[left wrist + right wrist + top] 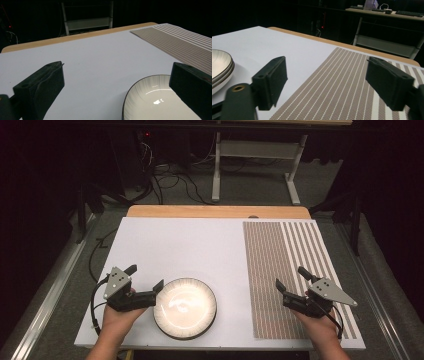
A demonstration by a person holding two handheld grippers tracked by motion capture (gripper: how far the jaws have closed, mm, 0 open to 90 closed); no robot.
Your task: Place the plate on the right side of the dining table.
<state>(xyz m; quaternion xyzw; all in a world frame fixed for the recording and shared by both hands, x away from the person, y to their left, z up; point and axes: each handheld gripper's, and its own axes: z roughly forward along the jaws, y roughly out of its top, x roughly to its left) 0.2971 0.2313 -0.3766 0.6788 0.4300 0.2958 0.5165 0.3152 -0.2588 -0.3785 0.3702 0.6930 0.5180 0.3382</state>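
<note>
Plate (185, 308) sits on the white counter (190, 250), near its front edge, left of centre. Round, pale inside with a dark rim, glare on the glaze.

Your left tongs (146, 279) are spread wide, nothing between them. One jaw points at the plate's left rim, very close; whether it touches, you cannot tell from the high view. In the left gripper view the right-hand jaw hangs over the plate's (160, 102) rim, the other over bare counter.

Your right tongs (291, 279) are released too, jaws apart over the striped mat (280, 270), gripping nothing. The mat covers the right part of the counter, well apart from the plate. In the right gripper view the mat (342, 87) runs between the jaws and the plate (220, 66) shows at the left edge.

Both hands come in from the near edge, one each side of the plate.
</note>
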